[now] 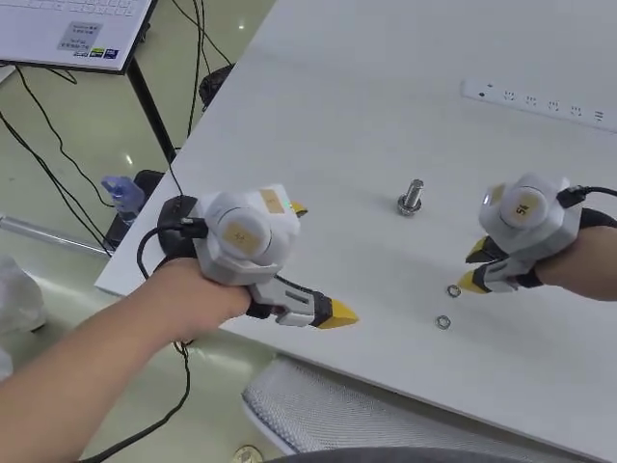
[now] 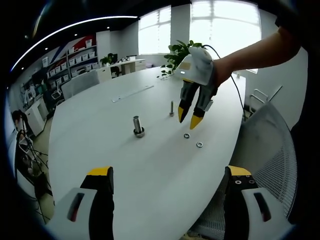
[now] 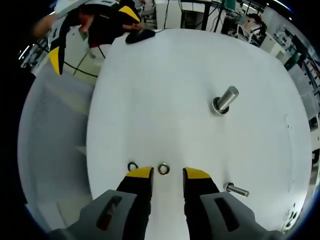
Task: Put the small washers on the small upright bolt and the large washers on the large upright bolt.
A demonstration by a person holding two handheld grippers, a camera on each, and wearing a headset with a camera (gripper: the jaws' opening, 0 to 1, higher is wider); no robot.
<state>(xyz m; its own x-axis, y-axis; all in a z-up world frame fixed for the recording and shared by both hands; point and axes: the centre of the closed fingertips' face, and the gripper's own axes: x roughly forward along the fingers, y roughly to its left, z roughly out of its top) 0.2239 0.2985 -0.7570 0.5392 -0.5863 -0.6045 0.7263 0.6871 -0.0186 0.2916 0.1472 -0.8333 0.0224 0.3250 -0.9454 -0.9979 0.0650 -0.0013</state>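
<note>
On the table [image 1: 386,116] the large bolt [image 1: 412,197] stands near the middle; two washers [image 1: 453,290] lie close together before it, slightly to the right, and the small bolt [image 3: 236,189] stands further right. A power strip [image 1: 540,102] lies at the far side, a chair [image 1: 386,417] before the near edge

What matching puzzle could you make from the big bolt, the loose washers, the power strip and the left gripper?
1 big bolt
2 washers
3 power strip
4 left gripper

A jaws wide open
B flat on the table by the right gripper
C standing upright mid-table
D toward the table's far side

Pairs: 1-C, 2-B, 3-D, 4-A
</note>
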